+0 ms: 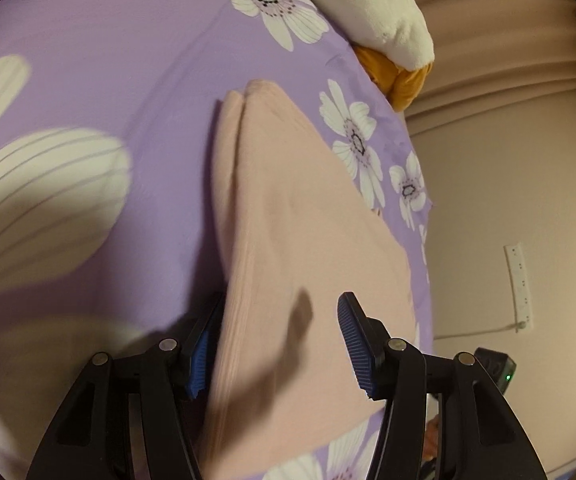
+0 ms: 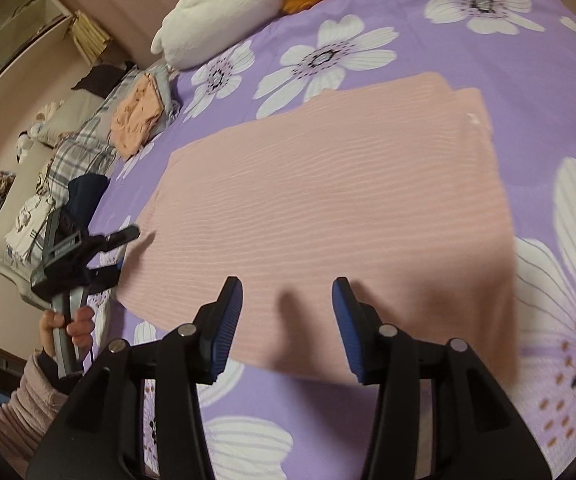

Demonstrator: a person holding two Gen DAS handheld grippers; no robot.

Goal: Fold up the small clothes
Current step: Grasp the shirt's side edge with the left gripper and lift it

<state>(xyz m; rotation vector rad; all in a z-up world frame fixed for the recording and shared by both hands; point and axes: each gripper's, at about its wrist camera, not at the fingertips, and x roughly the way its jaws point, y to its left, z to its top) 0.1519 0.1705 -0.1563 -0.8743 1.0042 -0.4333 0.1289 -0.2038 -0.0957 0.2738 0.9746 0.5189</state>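
Observation:
A pink ribbed garment lies folded flat on the purple flowered bedsheet. My right gripper hovers open over the garment's near edge, with nothing between its blue pads. In the left wrist view the same garment runs away from me, with two layered edges at its far end. My left gripper stands open astride the garment's near corner; the cloth hides part of its left finger and the pads do not press on it. The right wrist view shows the left gripper at the garment's left edge, held by a hand.
A white and orange plush toy lies at the far side of the bed, also in the left wrist view as the plush toy. A pile of clothes sits at the bed's left edge. A white power strip is past the bed.

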